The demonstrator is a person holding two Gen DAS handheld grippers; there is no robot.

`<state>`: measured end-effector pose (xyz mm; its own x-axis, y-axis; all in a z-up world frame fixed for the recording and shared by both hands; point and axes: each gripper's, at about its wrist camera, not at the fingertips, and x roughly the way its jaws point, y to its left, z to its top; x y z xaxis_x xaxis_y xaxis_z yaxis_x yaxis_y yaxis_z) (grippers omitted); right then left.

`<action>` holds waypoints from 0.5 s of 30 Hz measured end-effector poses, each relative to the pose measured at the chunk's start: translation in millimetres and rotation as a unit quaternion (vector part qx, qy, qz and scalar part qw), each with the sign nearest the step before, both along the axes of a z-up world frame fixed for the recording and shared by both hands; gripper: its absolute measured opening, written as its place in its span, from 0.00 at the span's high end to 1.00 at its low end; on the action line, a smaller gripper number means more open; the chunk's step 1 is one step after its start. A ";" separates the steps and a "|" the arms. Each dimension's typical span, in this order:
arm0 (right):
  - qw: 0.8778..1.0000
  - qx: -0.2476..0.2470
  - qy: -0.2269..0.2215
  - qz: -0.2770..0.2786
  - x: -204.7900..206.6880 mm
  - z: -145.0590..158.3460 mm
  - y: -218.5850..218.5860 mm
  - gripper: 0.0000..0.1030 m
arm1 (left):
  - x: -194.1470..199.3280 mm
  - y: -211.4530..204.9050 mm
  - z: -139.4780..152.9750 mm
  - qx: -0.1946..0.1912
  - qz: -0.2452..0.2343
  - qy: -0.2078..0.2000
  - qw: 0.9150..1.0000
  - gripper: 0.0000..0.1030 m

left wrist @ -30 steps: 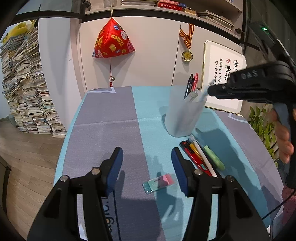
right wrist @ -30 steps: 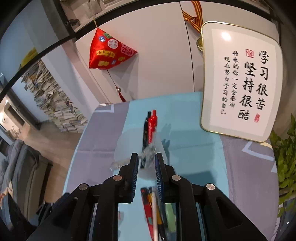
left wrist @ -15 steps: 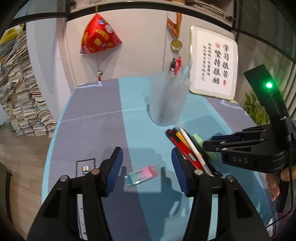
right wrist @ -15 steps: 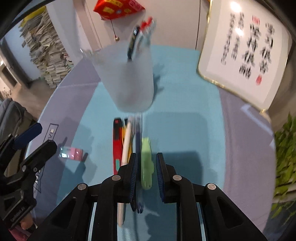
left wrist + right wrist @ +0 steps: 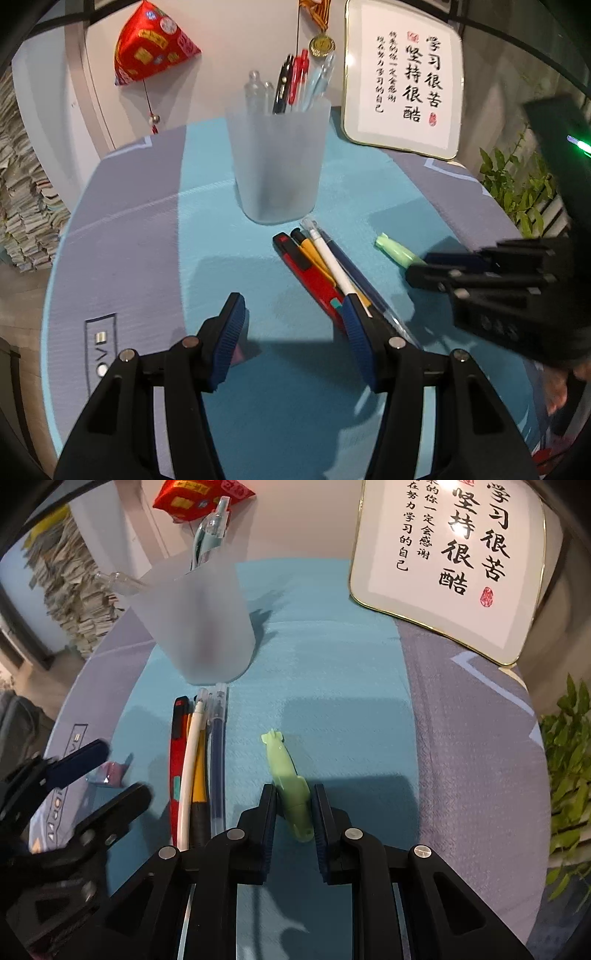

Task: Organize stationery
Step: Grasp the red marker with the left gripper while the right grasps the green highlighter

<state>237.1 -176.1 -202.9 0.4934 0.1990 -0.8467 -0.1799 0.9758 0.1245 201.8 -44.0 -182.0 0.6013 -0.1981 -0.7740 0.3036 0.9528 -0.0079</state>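
Note:
A frosted pen cup (image 5: 277, 162) (image 5: 201, 624) holding several pens stands mid-table. In front of it lies a row of pens (image 5: 321, 269) (image 5: 195, 760): red, yellow, white, dark blue. A light green pen-like item (image 5: 290, 779) (image 5: 397, 253) lies to their right. My right gripper (image 5: 294, 805) has its jaws on either side of the green item's near end, with a small gap; it also shows in the left wrist view (image 5: 480, 280). My left gripper (image 5: 293, 332) is open and empty, over the pens' near ends. A pink-and-teal eraser (image 5: 110, 773) lies left, mostly hidden by the left finger.
A framed calligraphy plaque (image 5: 402, 81) (image 5: 454, 561) leans at the back right. A red hanging ornament (image 5: 151, 48) and a medal (image 5: 322, 44) hang on the wall. A green plant (image 5: 569, 768) stands off the right edge. Stacked papers (image 5: 22, 206) stand at the left.
The right gripper dropped from the cup to the table and opened around the green item. The left gripper moved forward and right, from the eraser toward the row of pens.

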 end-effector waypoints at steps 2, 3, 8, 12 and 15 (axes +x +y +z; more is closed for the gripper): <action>1.000 0.013 -0.002 -0.002 -2.7 0.2 -3.0 0.81 | 6.4 -3.3 -3.2 0.001 0.006 0.010 1.000 0.48; 1.000 0.018 -0.002 -0.002 -4.0 0.1 -6.2 0.81 | 9.0 -4.7 -4.7 0.003 0.010 0.014 1.000 0.48; 0.999 0.039 -0.002 -0.004 -8.4 -3.1 -8.3 0.81 | 19.2 -4.8 -6.7 0.002 0.038 0.030 0.999 0.46; 0.999 0.044 -0.005 -0.004 -9.5 -3.9 -8.3 0.81 | 27.2 -11.2 -6.5 0.010 0.055 0.038 0.998 0.46; 0.999 0.052 -0.005 -0.008 -12.1 -3.6 -10.9 0.81 | 31.6 -14.7 -7.4 0.009 0.063 0.050 0.997 0.48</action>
<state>225.0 -187.0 -206.5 0.5062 0.2764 -0.8169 -0.1654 0.9608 0.2226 233.4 -58.7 -189.4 0.5407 -0.1124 -0.8337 0.1807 0.9834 -0.0154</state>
